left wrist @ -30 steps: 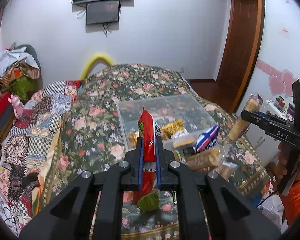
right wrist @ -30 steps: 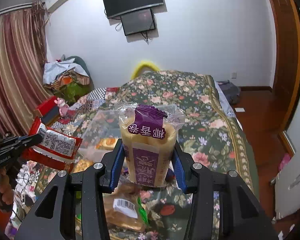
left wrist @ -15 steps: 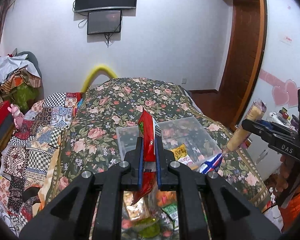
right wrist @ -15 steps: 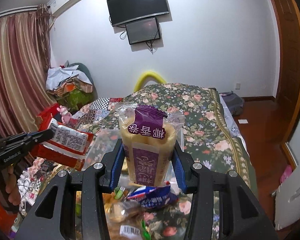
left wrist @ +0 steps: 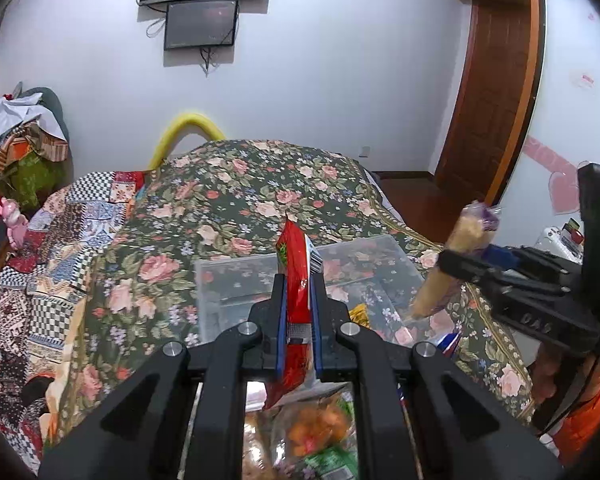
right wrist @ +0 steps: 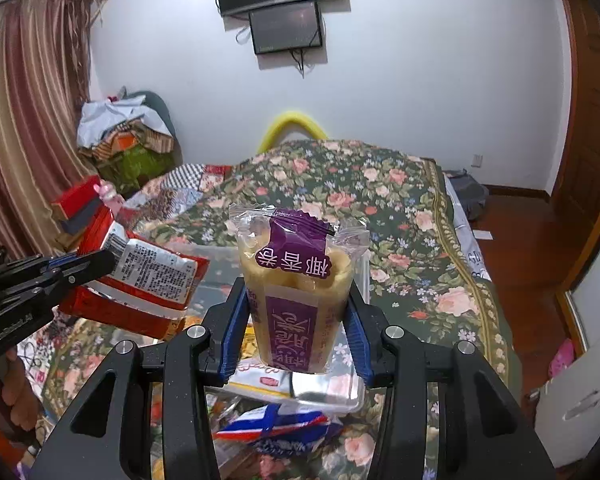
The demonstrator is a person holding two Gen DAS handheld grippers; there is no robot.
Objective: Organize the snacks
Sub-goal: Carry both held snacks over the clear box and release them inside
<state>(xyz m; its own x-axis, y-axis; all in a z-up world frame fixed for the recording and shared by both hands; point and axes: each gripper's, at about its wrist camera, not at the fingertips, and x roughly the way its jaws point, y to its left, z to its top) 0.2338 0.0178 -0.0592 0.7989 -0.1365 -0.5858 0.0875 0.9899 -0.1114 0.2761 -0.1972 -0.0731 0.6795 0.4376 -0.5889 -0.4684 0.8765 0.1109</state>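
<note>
My left gripper (left wrist: 299, 304) is shut on a thin red snack packet (left wrist: 296, 280), held edge-on above the near wall of a clear plastic bin (left wrist: 236, 280) on the bed. My right gripper (right wrist: 296, 320) is shut on a clear-wrapped pale cake with a purple label (right wrist: 296, 276), held upright over the same bin (right wrist: 216, 254). The right wrist view shows the red packet (right wrist: 148, 272) in the left gripper (right wrist: 96, 260) at left. In the left wrist view the cake (left wrist: 456, 256) sits in the right gripper (left wrist: 460, 268) at right.
Loose snack packets lie under the grippers: orange and green bags (left wrist: 316, 436) and a blue-and-white packet (right wrist: 276, 424). The floral bedspread (left wrist: 240, 184) stretches beyond the bin. A patchwork quilt (left wrist: 60, 240) covers the left side. A wooden door (left wrist: 496, 100) stands at right.
Both grippers moved forward over the bed with their packets. The clear bin has come closer and lower in both views, and the loose snacks have slid toward the bottom edge.
</note>
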